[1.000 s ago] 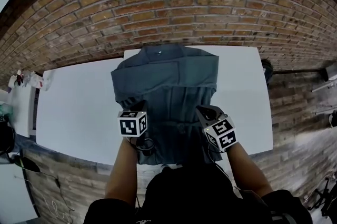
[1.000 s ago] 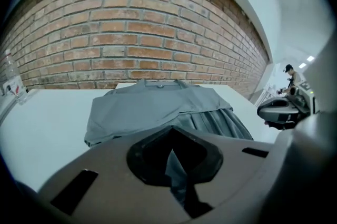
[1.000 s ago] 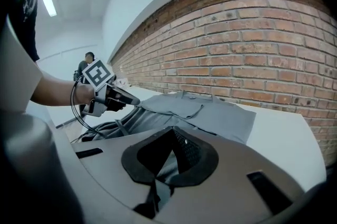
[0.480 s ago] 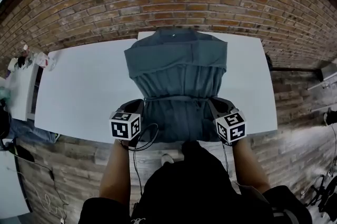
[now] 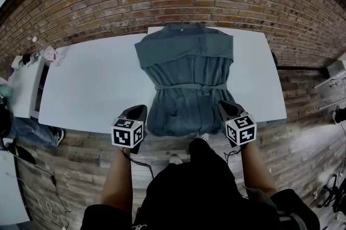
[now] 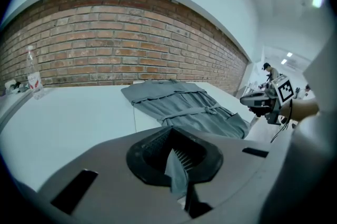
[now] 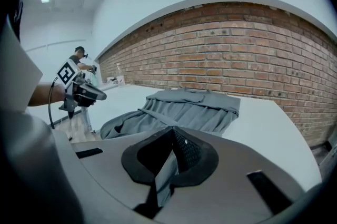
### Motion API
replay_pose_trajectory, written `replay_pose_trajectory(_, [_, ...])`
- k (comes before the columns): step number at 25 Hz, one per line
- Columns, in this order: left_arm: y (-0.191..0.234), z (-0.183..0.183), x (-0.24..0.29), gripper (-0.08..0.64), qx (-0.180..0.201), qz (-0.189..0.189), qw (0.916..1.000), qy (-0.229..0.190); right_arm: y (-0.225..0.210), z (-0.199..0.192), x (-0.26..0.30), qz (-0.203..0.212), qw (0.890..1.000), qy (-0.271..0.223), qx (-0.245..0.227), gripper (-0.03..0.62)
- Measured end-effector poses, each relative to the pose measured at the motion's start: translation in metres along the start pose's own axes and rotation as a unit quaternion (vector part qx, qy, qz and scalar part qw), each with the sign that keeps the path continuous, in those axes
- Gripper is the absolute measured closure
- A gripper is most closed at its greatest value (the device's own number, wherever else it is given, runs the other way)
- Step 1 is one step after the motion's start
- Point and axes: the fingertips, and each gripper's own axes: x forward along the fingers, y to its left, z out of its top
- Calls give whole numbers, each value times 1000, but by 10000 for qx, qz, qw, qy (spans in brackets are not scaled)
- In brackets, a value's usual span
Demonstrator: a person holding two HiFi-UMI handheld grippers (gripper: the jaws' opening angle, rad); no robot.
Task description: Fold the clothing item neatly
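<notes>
A grey dress [image 5: 186, 69] lies spread flat on the white table [image 5: 92, 83], apparently laid out ready for a first fold. Its collar is at the far edge and its hem at the near edge, with the tie belt [image 5: 189, 86] across the waist. The left gripper [image 5: 140, 110] and right gripper [image 5: 223, 106] flank the hem corners, jaws pressed together, seemingly empty.
</notes>
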Motion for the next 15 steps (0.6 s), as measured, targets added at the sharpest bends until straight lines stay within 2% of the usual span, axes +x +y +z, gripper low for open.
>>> replay_pose_trajectory(4, [6, 4, -5, 561, 53, 37, 9999, -105, 2, 15, -7, -30, 9998, -183, -77, 591])
replay_pose_trajectory(8, [16, 32, 4, 554, 75, -46, 9996, -251, -12, 48, -2, -21, 9987, -432, -269, 591])
replay_pose_trajectory(11, [28, 67, 20, 552, 309, -14, 9990, -337, -36, 76, 15, -18, 9976, -561, -406, 591])
replay_pose_trajectory(15, [48, 133, 48, 548, 599, 58, 9966, -555, -71, 124, 48, 7, 9954, -721, -626, 591])
